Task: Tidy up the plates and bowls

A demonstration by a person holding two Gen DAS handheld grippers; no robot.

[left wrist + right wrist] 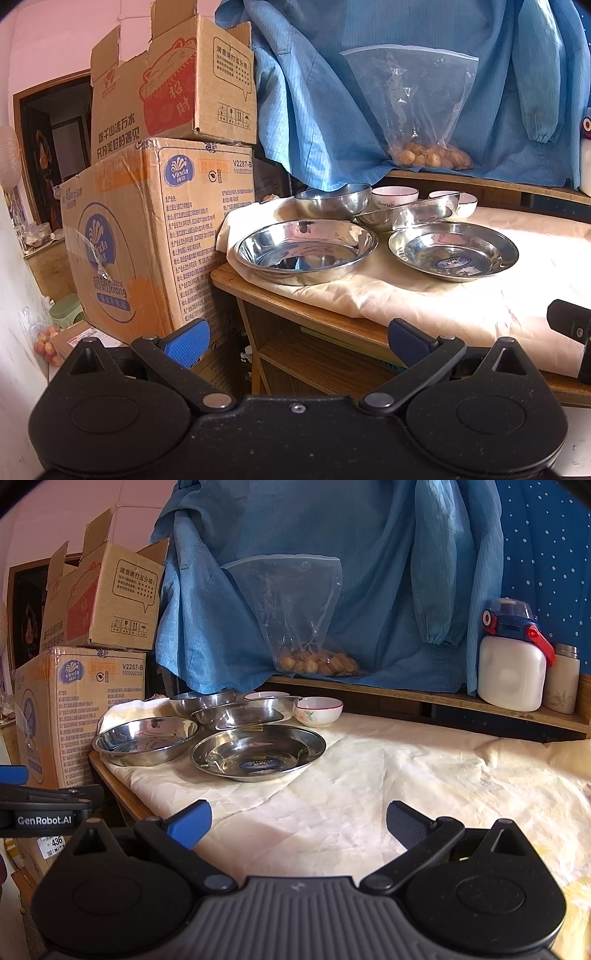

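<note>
Nothing looked sorted yet. On the cream cloth-covered table (pixel 369 775), toward ten o'clock, two wide steel plates (pixel 146 740) lay side by side, steel bowls (pixel 240 712) behind, small white china bowls (pixel 319 710) beyond. Left gripper (pixel 297 343) and right gripper (pixel 299 823) gaped wide, empty.

Plates (pixel 258 752) and bowl (pixel 333 199): polished metal, mirror-glossy. Small cups (pixel 320 710): glazed ceramic, smooth. Cloth (pixel 388 782) over desk: cream fabric, matt, wrinkled. Desk edge (pixel 258 291): bare wood, worn. Boxes (pixel 147 236): matt cardboard, taped. Bag (pixel 291 616): clear crinkled plastic. Gripper pads (pixel 190 823): blue ribbed rubber-like plastic.
</note>
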